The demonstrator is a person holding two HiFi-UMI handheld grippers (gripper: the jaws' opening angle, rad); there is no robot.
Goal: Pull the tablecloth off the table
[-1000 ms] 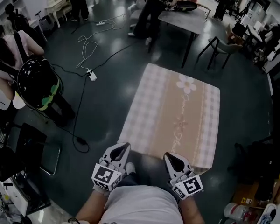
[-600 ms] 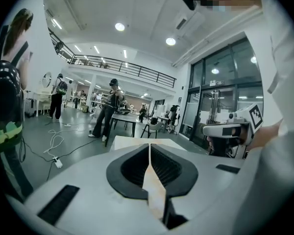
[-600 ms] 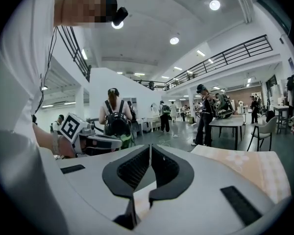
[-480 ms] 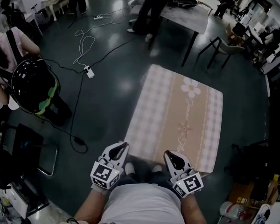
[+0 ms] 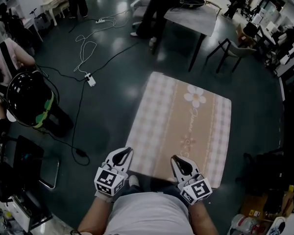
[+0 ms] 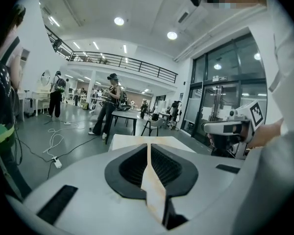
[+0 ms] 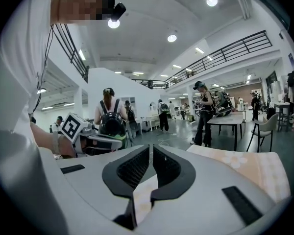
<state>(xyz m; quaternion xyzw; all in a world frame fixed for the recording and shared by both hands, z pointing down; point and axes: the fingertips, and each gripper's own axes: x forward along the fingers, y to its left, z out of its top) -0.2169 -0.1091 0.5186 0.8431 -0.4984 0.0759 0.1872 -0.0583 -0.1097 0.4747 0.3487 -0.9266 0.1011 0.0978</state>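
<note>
Firmly tablecloth (image 5: 186, 126) edge inside both claws (image 5: 126, 152) (image 5: 176, 158)

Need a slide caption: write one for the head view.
Left tongs and right tongs pinch the near edge of the pink checked tablecloth.

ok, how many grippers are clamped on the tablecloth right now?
2: left gripper shut on the tablecloth at its near-left corner; right gripper shut on the near edge, further right. Neither hidden.
</note>
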